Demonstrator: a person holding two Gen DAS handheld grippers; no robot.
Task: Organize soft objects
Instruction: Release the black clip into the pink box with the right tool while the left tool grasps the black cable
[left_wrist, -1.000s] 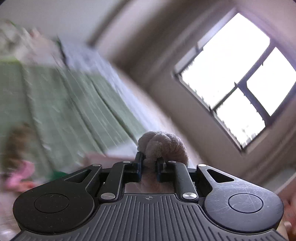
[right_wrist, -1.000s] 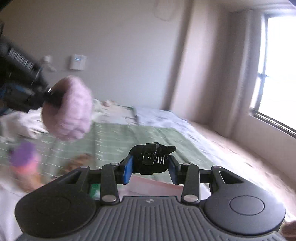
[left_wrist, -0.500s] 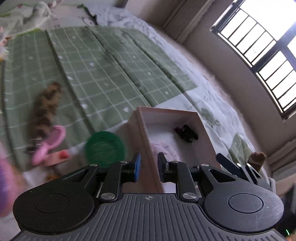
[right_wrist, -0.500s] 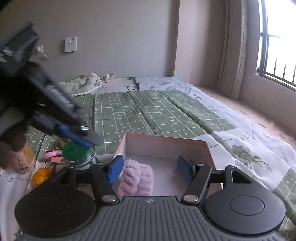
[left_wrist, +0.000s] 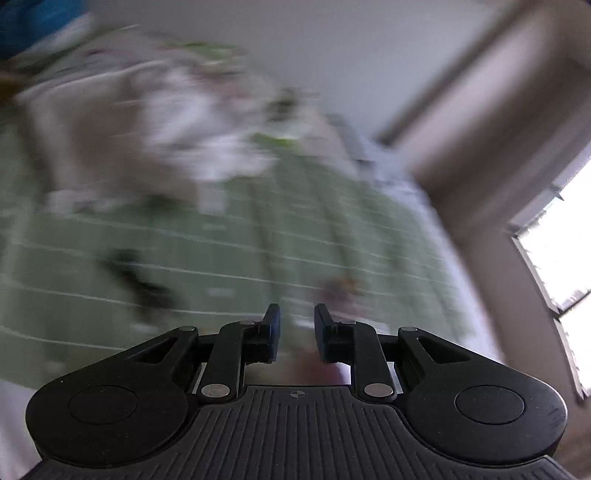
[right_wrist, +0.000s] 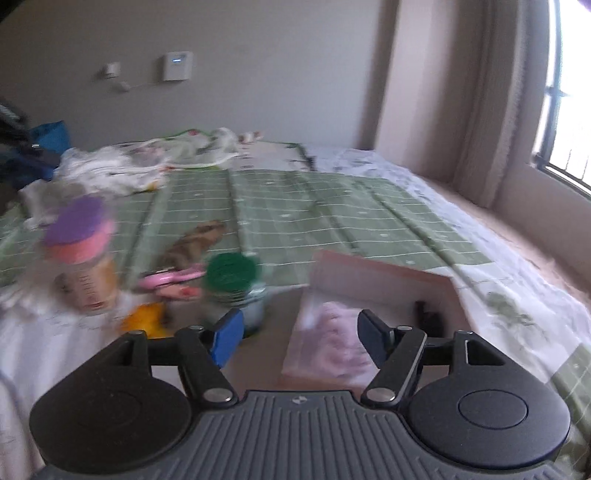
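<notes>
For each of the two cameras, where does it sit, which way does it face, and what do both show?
Left wrist: on the left gripper, empty, facing across the blurred green blanket toward the wall.
Right wrist: on the right gripper, open, facing the pink box and the green-lidded jar.
Shared: green blanket, window side.

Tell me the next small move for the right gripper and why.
Probably swing the right gripper left toward the brown furry item lying on the green blanket. Its jaws stand wide open and empty, the pink soft piece already sits in the box, and that brown item looks like the nearest soft thing outside.
</notes>
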